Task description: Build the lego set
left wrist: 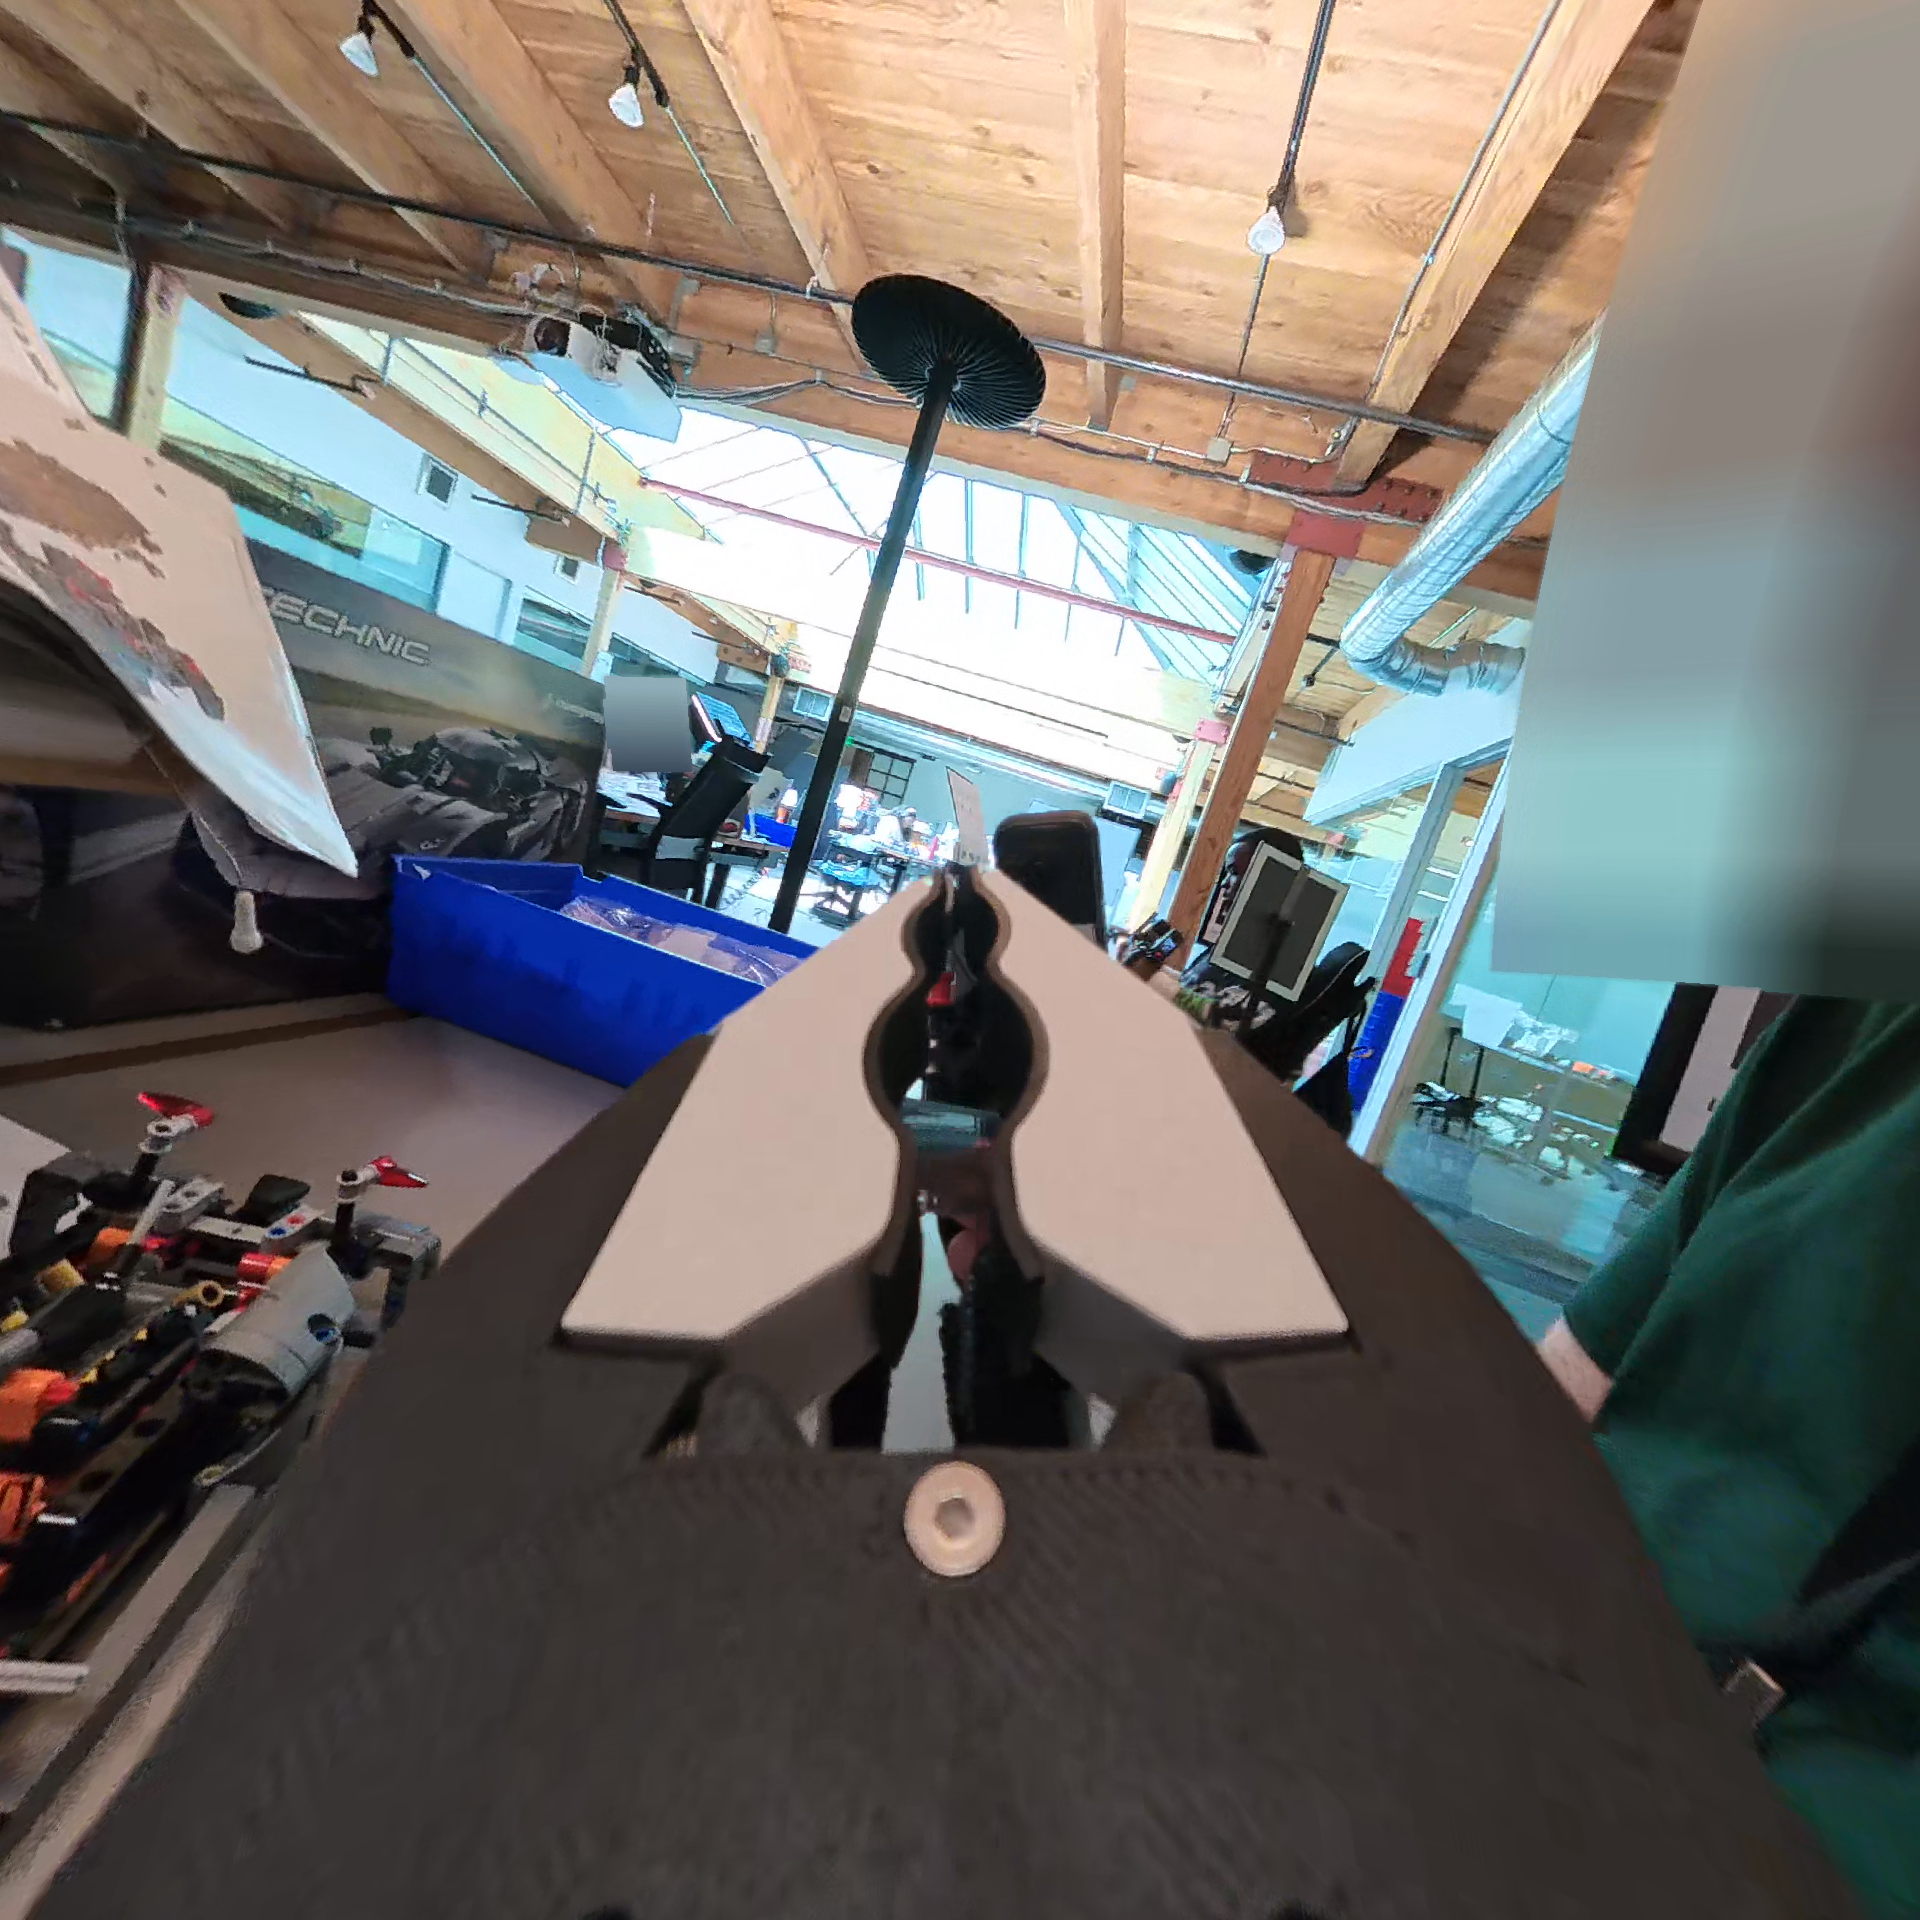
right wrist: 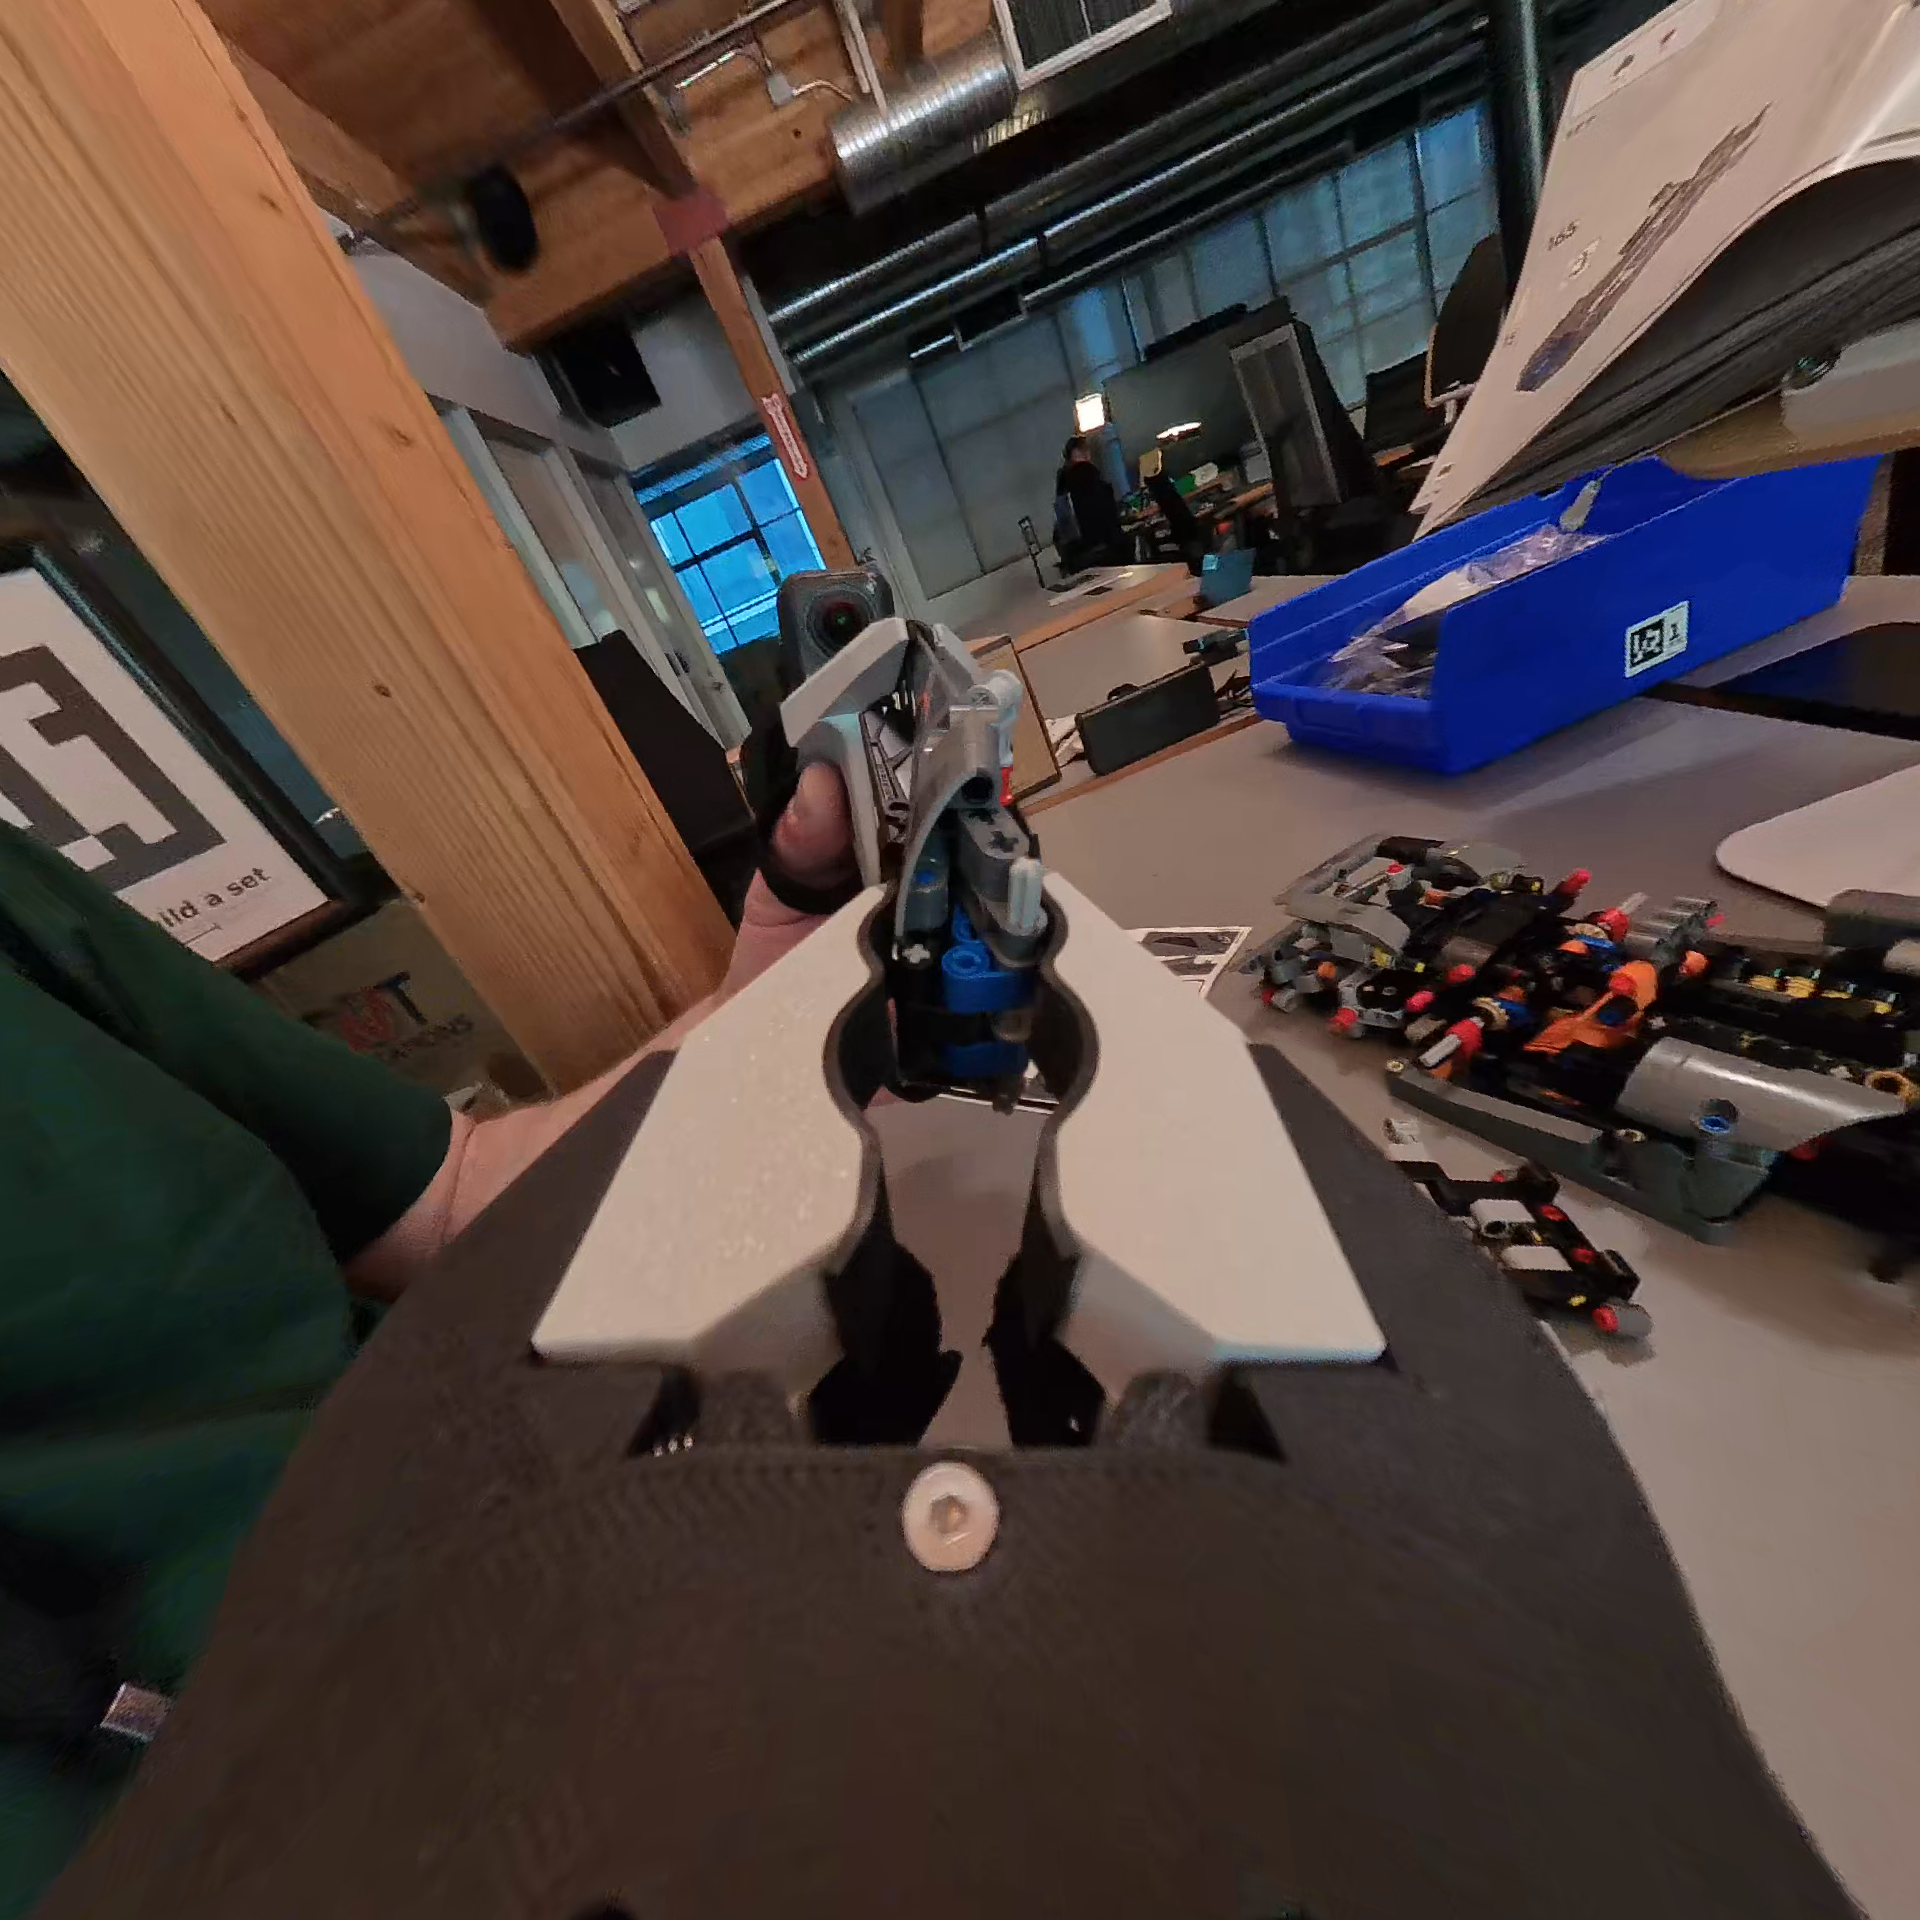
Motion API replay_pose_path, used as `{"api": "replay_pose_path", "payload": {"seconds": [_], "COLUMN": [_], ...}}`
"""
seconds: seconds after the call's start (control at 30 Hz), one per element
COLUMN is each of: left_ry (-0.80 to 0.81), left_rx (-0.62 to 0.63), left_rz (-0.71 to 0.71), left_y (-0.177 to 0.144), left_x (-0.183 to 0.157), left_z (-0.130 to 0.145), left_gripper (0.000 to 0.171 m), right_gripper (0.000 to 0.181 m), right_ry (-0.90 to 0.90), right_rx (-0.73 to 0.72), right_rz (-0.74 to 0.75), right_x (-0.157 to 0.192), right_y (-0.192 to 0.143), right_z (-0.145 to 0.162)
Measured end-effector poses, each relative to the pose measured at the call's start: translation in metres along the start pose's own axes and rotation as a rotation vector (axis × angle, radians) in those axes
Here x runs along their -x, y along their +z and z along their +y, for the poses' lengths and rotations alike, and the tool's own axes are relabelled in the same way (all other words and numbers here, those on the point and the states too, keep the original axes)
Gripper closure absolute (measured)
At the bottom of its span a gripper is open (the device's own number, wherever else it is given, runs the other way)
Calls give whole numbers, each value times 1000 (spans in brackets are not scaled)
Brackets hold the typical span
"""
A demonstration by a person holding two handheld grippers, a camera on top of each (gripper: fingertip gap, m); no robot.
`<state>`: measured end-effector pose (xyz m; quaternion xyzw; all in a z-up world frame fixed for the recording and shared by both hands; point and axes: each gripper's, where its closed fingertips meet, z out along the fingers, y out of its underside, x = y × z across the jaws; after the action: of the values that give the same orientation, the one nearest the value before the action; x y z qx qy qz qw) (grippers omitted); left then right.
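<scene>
Your right gripper [right wrist: 961,914] and left gripper [right wrist: 940,675] are both closed on one small sub-assembly [right wrist: 961,883], held up in the air off the table [right wrist: 1195,852]. Only the right wrist view shows this clearly: grey curved beams, blue pins, a pale axle stub, black parts lower down, pinched between your right fingers' scalloped inner edges. The left gripper comes in from beyond, its pale fingers clamped on the grey top part, your hand [right wrist: 800,831] behind it.

The left wrist view barely shows the piece: just dark bits with a red speck in the slit between your left gripper [left wrist: 956,883] tips, which look nearly touching. Blurry there, hard to tell parts apart. The right gripper's dark body [left wrist: 1049,852] pokes up just behind.

The big chassis [right wrist: 1621,1039] lies flat on the grey table, well apart from the held piece: black and grey beams, orange and red pins, a smooth grey curved panel. A short black beam piece [right wrist: 1527,1236] lies just in front of it. The left view cuts the chassis [left wrist: 156,1330] off at the frame edge.

A glossy blue bin [right wrist: 1538,634] with clear bags sits farther back; the open manual [right wrist: 1704,208] overhangs it. Green sleeve [left wrist: 1787,1299] at the edge. Fingers are matte pale plastic on ridged black printed bodies.
</scene>
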<state>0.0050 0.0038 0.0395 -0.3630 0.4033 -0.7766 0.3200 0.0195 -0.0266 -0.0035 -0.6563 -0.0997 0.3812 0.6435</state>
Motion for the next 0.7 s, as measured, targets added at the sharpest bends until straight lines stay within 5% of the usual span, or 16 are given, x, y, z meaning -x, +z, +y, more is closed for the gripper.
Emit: {"api": "replay_pose_path", "payload": {"seconds": [0.27,0.7], "left_ry": [-45,-149], "left_rx": [-34,-54], "left_rz": [46,93], "left_y": [0,1], "left_x": [-2,4], "left_z": [-2,1], "left_gripper": [171,171], "right_gripper": [163,163], "right_ry": [-95,31], "right_rx": [-12,-31], "right_rz": [-43,-139], "right_x": [16,12], "right_y": [0,-3], "right_z": [-7,-7]}}
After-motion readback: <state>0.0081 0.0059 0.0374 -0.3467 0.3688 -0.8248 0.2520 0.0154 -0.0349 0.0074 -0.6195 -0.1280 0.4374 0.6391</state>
